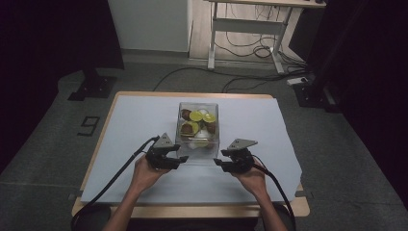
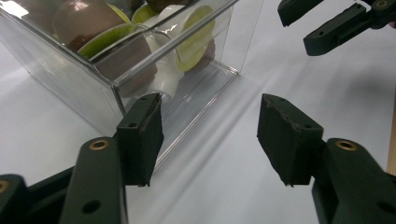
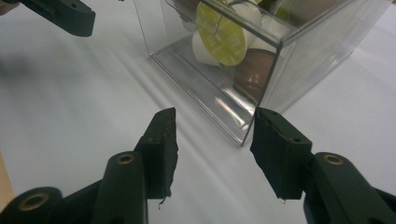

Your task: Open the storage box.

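Clear plastic box of capsules, with your grippers at its near corners.

You hold the left gripper and right gripper low over the white table sheet, jaws parted and clamping nothing. The box sits mid-table, just beyond both tips, with green-lidded and brown capsules piled inside. Neither gripper touches it.

Overhead camera on the person's side, looking forward and down at the whole table, both gripper cameras low, close, aimed inward from opposite sides, sharing the clear box of capsules
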Available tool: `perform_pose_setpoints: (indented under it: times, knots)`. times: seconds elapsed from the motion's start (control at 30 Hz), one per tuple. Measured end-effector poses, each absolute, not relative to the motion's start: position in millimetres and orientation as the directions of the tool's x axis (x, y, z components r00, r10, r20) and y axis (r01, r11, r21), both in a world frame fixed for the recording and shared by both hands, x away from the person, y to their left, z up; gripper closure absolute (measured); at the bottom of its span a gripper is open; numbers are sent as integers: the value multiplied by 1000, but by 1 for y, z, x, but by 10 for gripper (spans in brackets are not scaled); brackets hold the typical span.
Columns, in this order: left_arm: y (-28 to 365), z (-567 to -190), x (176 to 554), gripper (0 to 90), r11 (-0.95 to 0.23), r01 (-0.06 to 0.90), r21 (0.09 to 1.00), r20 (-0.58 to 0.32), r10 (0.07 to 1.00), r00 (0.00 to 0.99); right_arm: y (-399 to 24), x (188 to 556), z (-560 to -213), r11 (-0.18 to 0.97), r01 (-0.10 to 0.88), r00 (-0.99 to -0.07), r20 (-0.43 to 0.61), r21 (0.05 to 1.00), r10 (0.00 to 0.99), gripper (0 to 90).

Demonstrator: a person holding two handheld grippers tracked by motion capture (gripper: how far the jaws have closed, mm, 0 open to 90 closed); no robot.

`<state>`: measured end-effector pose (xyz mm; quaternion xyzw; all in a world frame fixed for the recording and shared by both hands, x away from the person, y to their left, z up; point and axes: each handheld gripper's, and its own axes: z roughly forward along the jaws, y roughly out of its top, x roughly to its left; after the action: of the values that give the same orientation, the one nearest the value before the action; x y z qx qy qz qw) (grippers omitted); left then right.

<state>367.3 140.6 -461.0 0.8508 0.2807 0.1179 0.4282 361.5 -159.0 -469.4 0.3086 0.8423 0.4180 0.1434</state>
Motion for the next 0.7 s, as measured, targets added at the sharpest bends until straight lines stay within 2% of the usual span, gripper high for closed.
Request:
perform_pose_setpoints:
  times: [0.27, 0.7]
  knots:
    - [135, -459, 373, 451, -490, 382, 784, -39, 575, 818, -150, 366, -466, 454, 397, -774, 25, 797, 633, 592]
    - [134, -460, 380, 517, -466, 396, 792, -57, 588, 807, -138, 374, -464, 441, 402, -769, 34, 803, 639, 651]
